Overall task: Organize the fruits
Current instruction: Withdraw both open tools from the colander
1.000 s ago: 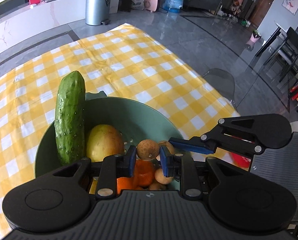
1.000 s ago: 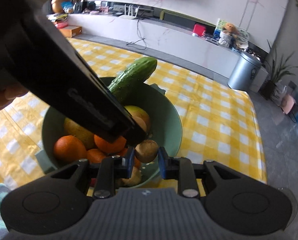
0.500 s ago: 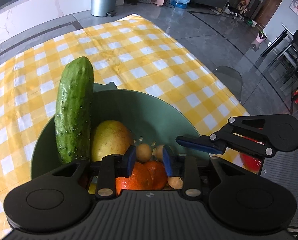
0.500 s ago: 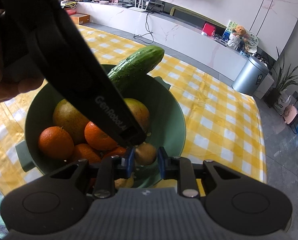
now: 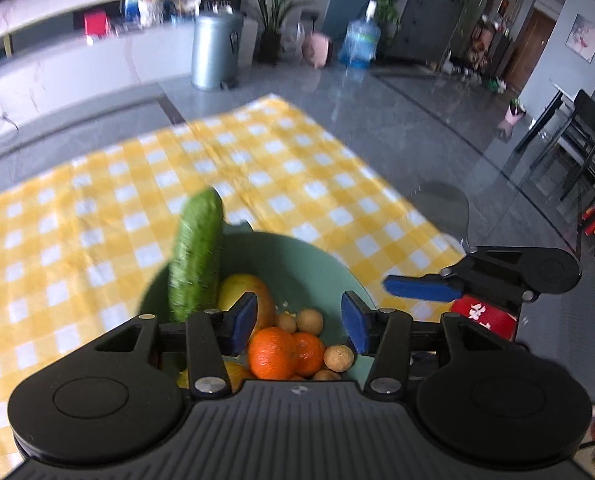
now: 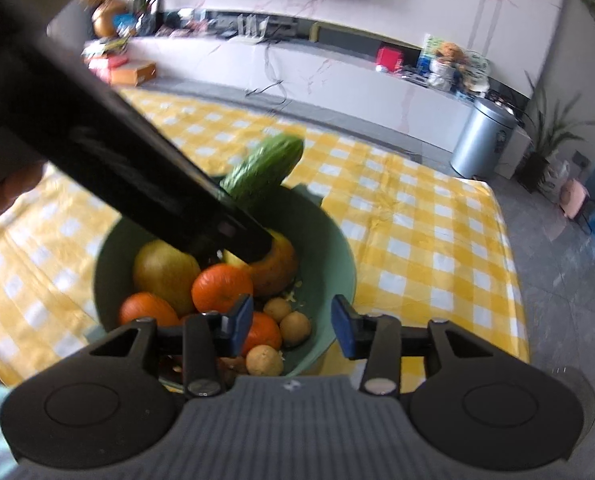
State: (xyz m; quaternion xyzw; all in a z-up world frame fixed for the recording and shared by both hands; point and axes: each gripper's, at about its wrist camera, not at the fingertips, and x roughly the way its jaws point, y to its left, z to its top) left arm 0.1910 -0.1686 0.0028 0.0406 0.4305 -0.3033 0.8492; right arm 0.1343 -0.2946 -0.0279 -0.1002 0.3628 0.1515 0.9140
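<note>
Both of your grippers have let go in the last half second; each was pinched on a small brown fruit, and now the left gripper and the right gripper both stand with their blue pads wide apart and nothing between them; those small brown fruits now lie loose in the green bowl, just ahead of and below your fingertips; you have also pulled both tools up and back, since the bowl sits smaller and farther off in both views, and the pictures are smeared with motion. I judge that this drop is done, and that the bowl is close to full: the cucumber leans against the far rim, ahead and to the left of your left gripper; the oranges and the yellow-green fruit fill the middle. Your left tool reaches in from the upper left across the right wrist view, its tip over the bowl; your right tool shows at the right of the left wrist view, beside the bowl and above a red thing I cannot identify; both point down at the bowl from near its close rim.
</note>
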